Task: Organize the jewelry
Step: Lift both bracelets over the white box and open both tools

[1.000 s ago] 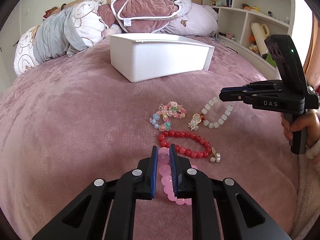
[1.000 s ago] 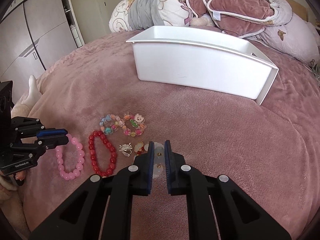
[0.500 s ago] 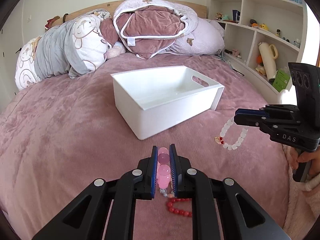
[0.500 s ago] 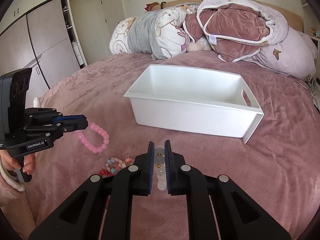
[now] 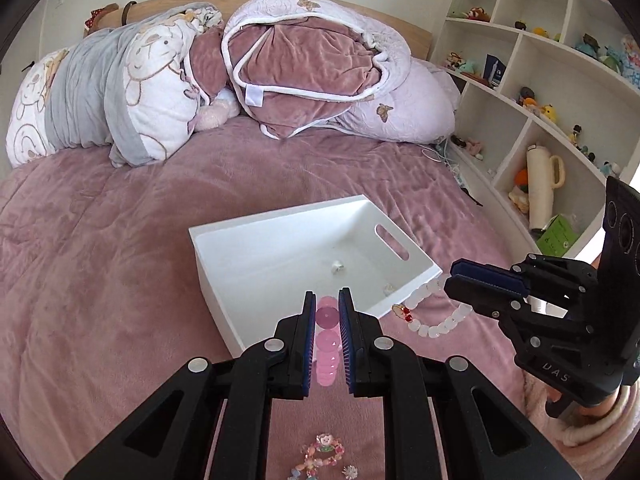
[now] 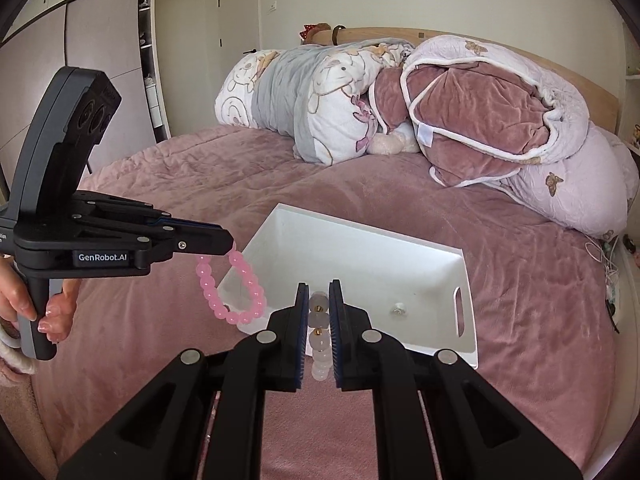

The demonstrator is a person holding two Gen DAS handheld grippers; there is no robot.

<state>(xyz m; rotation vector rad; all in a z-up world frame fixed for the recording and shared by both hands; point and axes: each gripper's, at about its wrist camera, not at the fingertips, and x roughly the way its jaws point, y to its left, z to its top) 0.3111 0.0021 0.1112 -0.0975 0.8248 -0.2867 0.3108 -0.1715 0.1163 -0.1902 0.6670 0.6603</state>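
Clamping one pink bracelet (image 5: 327, 334) in left gripper (image 5: 327, 304), one white bracelet (image 6: 319, 334) in right gripper (image 6: 319, 296), one white bin (image 6: 432, 256)

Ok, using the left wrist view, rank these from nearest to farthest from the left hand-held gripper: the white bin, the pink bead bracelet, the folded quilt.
1. pink bead bracelet, clamped between the left hand-held gripper fingers.
2. white bin, just ahead on the bed.
3. folded quilt, far back by the headboard.

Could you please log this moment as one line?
left gripper: holds pink bracelet | right gripper: holds white bracelet | both near bin
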